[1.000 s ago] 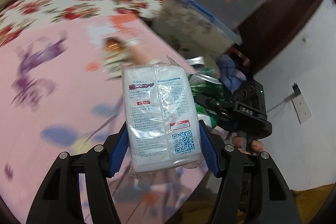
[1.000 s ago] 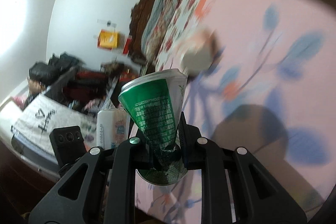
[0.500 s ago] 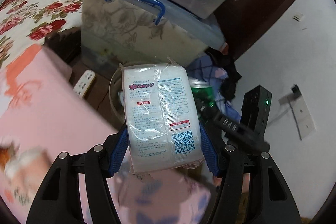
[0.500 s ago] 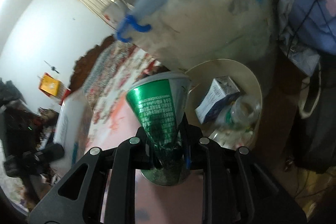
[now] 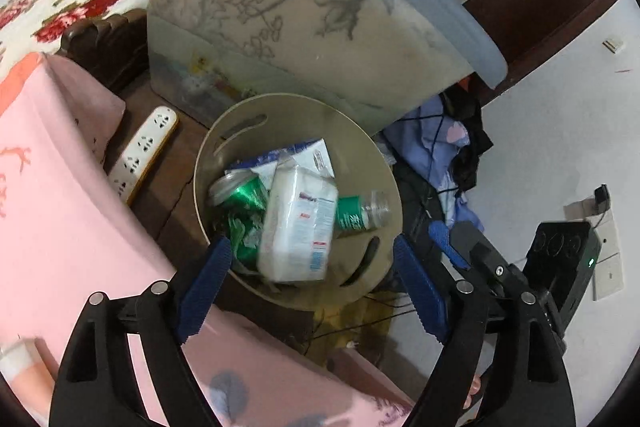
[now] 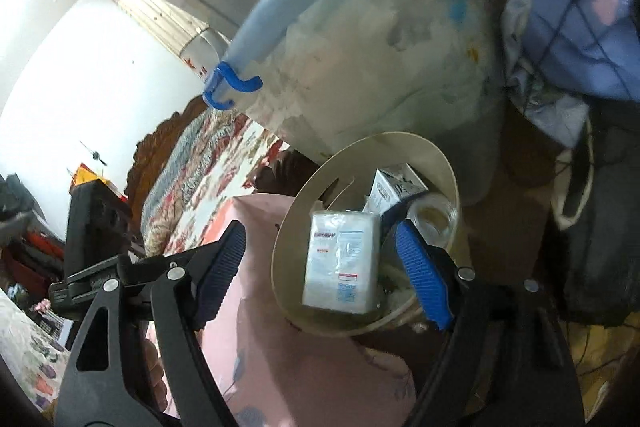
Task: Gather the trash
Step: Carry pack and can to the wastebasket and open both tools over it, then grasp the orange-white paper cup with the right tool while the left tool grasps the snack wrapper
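Observation:
A beige trash bin (image 5: 208, 163) stands on the floor beside the bed. In it lie a white plastic packet (image 5: 298, 223), a crushed green can (image 5: 244, 195), a clear bottle with a green label (image 5: 360, 213) and a blue-and-white carton (image 5: 288, 157). My left gripper (image 5: 312, 253) hangs above the bin, its jaws opening, with nothing between the pads. My right gripper (image 6: 320, 233) is over the bin's (image 6: 288, 227) near rim, jaws opening and empty too. Below it the packet (image 6: 340, 263) leans inside the bin by the carton (image 6: 394, 187).
A large translucent storage box (image 5: 304, 39) with a blue handle stands behind the bin. A white power strip (image 5: 144, 151) lies on the dark floor to its left. The pink bed cover (image 5: 52, 211) borders the bin. A purple clothes heap (image 5: 436, 147) lies to the right.
Both grippers swung from over the bed to above the bin and opened. The packet left my left gripper and the green can left my right; both now lie in the bin.

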`<state>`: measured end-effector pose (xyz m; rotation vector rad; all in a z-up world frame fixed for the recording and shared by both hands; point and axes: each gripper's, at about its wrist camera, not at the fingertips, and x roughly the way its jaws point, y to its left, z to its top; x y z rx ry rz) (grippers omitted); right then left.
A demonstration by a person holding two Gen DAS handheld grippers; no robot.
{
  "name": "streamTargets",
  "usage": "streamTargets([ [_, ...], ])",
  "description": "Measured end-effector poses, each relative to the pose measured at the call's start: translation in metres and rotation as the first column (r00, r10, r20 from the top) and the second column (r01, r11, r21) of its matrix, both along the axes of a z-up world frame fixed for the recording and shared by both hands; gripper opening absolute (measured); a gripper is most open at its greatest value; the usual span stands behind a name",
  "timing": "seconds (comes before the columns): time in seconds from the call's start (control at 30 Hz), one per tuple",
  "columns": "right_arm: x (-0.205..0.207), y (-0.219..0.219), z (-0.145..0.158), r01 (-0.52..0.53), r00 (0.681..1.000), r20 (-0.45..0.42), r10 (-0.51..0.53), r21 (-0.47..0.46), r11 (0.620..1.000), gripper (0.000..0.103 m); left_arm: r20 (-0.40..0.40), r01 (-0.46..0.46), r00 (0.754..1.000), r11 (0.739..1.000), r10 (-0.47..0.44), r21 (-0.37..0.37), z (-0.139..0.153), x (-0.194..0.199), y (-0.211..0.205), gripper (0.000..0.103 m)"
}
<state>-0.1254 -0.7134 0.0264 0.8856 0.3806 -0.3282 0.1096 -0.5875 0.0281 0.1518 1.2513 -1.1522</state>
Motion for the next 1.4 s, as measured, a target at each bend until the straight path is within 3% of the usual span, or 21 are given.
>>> streamTargets([
  [0.17,0.003,0.028,0.001,-0.061,0.998,0.020,0.061,0.033,0.998,0.076,-0.018,0.027,0.999,0.997,-0.028,-0.069,0.025,-0.028,0.042,0.079],
  [0.3,0.015,0.053,0.003,-0.133,0.991,0.026,0.132,0.038,0.990,0.073,-0.001,0.068,0.998,0.993,-0.068,-0.100,0.041,-0.066,0.102,0.079],
  [0.4,0.031,0.079,0.004,-0.208,0.978,0.015,0.207,0.043,0.977,0.070,-0.036,0.060,0.997,0.994,-0.064,-0.096,0.033,-0.086,0.163,0.079],
  [0.57,0.066,0.130,0.007,-0.328,0.944,-0.025,0.328,0.030,0.944,0.068,-0.041,-0.072,0.997,0.997,0.071,-0.037,0.014,-0.082,0.257,0.078],
  [0.73,0.108,0.187,0.010,-0.452,0.889,-0.076,0.451,-0.001,0.892,0.069,-0.082,-0.283,0.956,0.959,0.281,-0.020,0.002,-0.046,0.344,0.077],
  [0.8,0.125,0.205,0.009,-0.483,0.871,-0.106,0.479,-0.010,0.876,0.076,-0.081,-0.334,0.940,0.942,0.331,-0.024,0.004,-0.031,0.361,0.077],
  [1.03,0.159,0.247,0.011,-0.513,0.852,-0.180,0.491,-0.103,0.852,0.077,-0.017,-0.409,0.913,0.911,0.409,-0.058,0.004,0.053,0.370,0.070],
  [1.27,0.181,0.286,0.013,-0.564,0.817,-0.336,0.468,-0.304,0.768,0.077,-0.031,-0.396,0.918,0.917,0.395,-0.056,-0.017,0.108,0.329,0.070],
  [1.4,0.192,0.287,0.000,-0.594,0.788,-0.417,0.453,-0.320,0.738,0.078,-0.029,-0.368,0.930,0.929,0.367,-0.042,-0.029,0.115,0.310,0.070],
])
